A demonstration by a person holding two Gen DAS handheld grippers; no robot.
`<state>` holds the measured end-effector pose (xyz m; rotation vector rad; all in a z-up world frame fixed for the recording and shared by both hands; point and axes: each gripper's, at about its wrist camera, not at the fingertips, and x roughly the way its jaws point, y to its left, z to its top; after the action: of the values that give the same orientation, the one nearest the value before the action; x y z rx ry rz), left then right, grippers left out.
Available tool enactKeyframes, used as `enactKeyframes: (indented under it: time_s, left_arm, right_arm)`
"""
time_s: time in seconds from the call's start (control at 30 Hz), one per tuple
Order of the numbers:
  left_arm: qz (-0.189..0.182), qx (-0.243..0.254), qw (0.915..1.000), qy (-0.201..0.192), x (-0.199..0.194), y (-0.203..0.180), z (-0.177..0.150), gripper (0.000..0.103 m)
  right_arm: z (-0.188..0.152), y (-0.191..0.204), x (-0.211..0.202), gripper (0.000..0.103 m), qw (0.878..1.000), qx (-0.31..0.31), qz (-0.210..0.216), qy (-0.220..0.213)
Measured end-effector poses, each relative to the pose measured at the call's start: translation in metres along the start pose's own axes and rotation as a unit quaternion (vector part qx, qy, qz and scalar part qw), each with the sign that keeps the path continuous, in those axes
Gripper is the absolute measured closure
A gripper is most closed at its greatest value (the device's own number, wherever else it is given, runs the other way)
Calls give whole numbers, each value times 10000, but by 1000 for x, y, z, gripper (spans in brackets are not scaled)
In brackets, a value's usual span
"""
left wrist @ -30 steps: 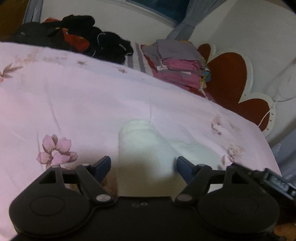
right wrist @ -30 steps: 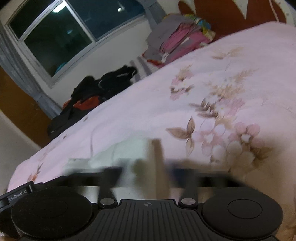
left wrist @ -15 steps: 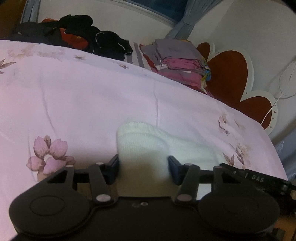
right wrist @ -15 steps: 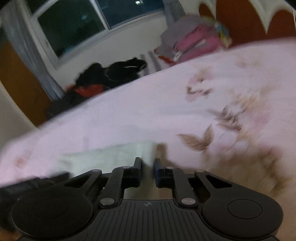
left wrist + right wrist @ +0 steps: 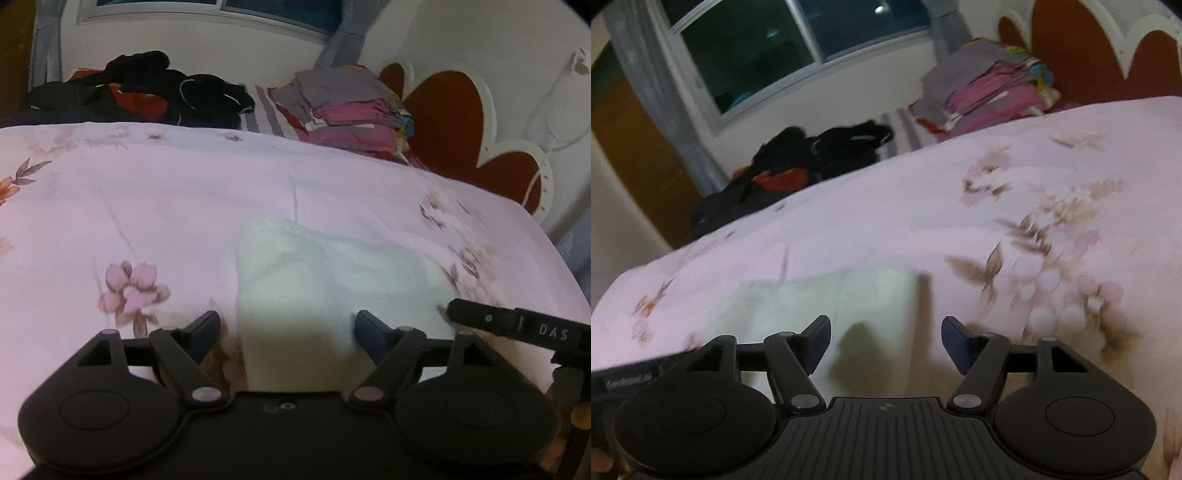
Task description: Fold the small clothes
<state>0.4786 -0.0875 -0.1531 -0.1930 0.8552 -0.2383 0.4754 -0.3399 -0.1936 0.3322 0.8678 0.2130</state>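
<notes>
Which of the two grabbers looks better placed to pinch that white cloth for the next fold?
Probably the left gripper: the white garment lies centred between its open fingers. The right gripper, jaws just reopened, straddles only the garment's edge.

A white knitted garment (image 5: 295,280) lies on a pale pink bedspread (image 5: 184,206) printed with pink and brown flowers. Behind: black clothes (image 5: 177,92), a pink-and-grey folded stack (image 5: 343,107), a rust-red, white-edged headboard (image 5: 450,114).
</notes>
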Motion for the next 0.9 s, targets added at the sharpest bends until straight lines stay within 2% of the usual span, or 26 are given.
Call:
enactKeyframes:
  time_s: [0.2, 0.5, 0.67, 0.77, 0.9]
  left_arm:
    - [-137, 40, 9998, 166, -11, -3, -16, 23]
    - [-431, -207, 9979, 432, -2, 1, -32, 22]
    - [-572, -218, 9975, 359, 2, 3, -36, 25]
    - [-616, -237, 9972, 363, 3, 2, -36, 30]
    - [-516, -215, 9980, 297, 2, -5, -38, 40]
  right_arm:
    - [-24, 2, -7, 36, 9997, 56, 15, 221]
    - [-30, -11, -6, 36, 9976, 572, 234, 311]
    - [-33, -10, 4, 37, 9979, 477, 296, 333]
    - [-31, -11, 4, 37, 9978, 403, 352, 398]
    - [-30, -7, 7, 51, 9965, 492, 437, 511]
